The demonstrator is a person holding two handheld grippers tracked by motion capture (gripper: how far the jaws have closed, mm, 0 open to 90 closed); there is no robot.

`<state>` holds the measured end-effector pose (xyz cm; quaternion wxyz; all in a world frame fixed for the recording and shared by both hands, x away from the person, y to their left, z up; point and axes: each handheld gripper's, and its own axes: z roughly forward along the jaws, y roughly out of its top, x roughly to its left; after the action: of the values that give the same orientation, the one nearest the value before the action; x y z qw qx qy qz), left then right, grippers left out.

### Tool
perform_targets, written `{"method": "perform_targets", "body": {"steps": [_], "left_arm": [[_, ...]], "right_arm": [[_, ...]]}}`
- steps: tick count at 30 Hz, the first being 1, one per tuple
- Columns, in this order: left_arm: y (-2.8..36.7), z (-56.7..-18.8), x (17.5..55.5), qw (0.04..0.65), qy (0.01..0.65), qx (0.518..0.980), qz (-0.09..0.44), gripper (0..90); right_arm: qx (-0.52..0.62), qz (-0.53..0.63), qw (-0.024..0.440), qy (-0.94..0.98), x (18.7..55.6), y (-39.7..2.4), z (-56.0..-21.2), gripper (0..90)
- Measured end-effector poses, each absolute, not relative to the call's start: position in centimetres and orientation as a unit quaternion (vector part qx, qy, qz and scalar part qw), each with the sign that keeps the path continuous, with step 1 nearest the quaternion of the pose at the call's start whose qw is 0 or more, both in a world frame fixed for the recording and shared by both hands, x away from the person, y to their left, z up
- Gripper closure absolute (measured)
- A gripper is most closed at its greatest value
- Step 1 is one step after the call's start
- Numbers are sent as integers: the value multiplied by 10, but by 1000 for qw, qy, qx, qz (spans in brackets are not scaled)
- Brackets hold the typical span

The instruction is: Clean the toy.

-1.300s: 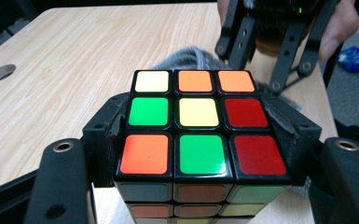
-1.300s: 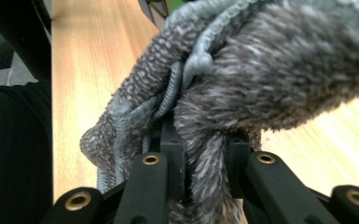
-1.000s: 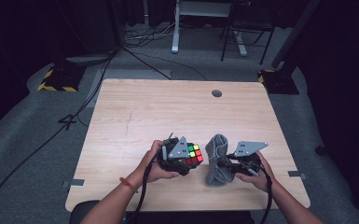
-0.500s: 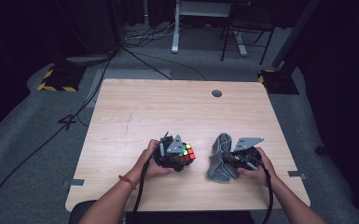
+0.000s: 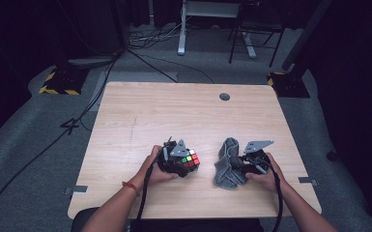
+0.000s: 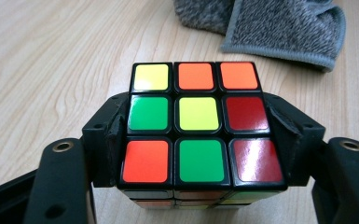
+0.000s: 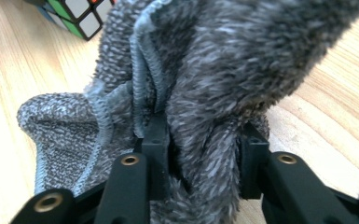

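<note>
A scrambled Rubik's cube (image 5: 191, 159) rests on the wooden table (image 5: 174, 111) near the front, with my left gripper (image 5: 187, 166) shut on it. In the left gripper view the two black pads press the cube (image 6: 198, 114) on its left and right sides, around the gripper's middle (image 6: 198, 140). To its right a grey fluffy cloth (image 5: 227, 169) lies bunched on the table. My right gripper (image 5: 236, 164) reaches into it from the right. Its jaws have just been opening, and a fold of cloth (image 7: 224, 70) sits loosely between them (image 7: 203, 135).
The cloth's hemmed edge (image 6: 284, 23) lies just beyond the cube. The cube's corner (image 7: 74, 14) shows past the cloth. A round cable hole (image 5: 224, 96) sits at the table's far edge. Cables and a yellow-black striped base (image 5: 58, 82) lie on the floor beyond.
Both hands have sunk a little toward the table. The cube has shifted slightly left. The cloth has slumped into a lower heap as the right hand drew back to the right.
</note>
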<state>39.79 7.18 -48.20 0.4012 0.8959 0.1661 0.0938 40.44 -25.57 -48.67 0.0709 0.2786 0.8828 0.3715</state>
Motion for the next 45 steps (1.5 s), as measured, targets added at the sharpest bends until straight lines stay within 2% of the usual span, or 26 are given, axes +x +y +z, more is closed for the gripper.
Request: {"method": "perform_targets", "body": {"steps": [14,19,31,38,45], "left_arm": [[76,-473,394,397,168,895,116,246],[76,-472,392,391,171,897,119,173],[88,-462,381,351,153,912,148,160],[102,-452,372,346,164,908,169,160],[109,-450,362,309,163,916,196,163]], "right_arm": [[278,367,106,881,399,-256,-478,361],[270,373,113,881,395,-255,-471,301],[251,368,140,884,385,-258,-454,258],[246,369,168,880,376,-274,-436,258],[256,367,186,875,369,-291,-424,254]]}}
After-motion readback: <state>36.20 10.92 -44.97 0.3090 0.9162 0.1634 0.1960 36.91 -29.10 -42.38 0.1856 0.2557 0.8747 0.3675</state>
